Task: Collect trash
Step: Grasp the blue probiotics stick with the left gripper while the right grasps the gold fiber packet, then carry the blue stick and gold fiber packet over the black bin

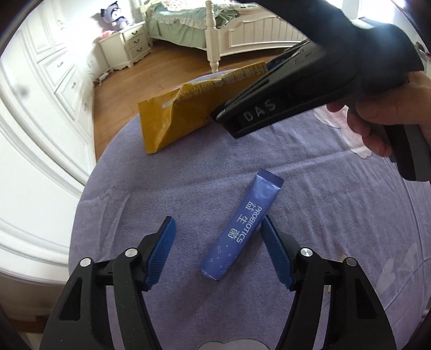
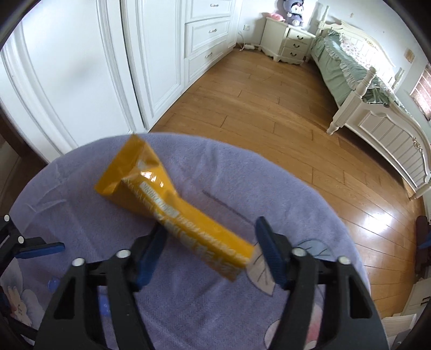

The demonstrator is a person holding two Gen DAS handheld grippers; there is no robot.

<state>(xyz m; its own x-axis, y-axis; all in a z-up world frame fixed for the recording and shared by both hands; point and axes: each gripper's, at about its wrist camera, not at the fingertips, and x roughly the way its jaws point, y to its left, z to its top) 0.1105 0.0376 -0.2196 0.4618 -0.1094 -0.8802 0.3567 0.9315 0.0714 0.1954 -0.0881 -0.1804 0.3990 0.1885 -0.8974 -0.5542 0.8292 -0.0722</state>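
both grippers straddle trash on the purple cloth (image 1: 309, 188), jaws apart: left gripper (image 1: 218, 228) should center on the blue sachet (image 1: 237, 231), right gripper (image 2: 210, 237) square to the yellow wrapper (image 2: 175, 207) before pinching.

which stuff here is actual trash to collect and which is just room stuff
For the job:
- blue probiotics sachet, between the left gripper fingers
- yellow wrapper, between the right gripper fingers

Just there:
- purple cloth
- plush toy
- nightstand
- bed
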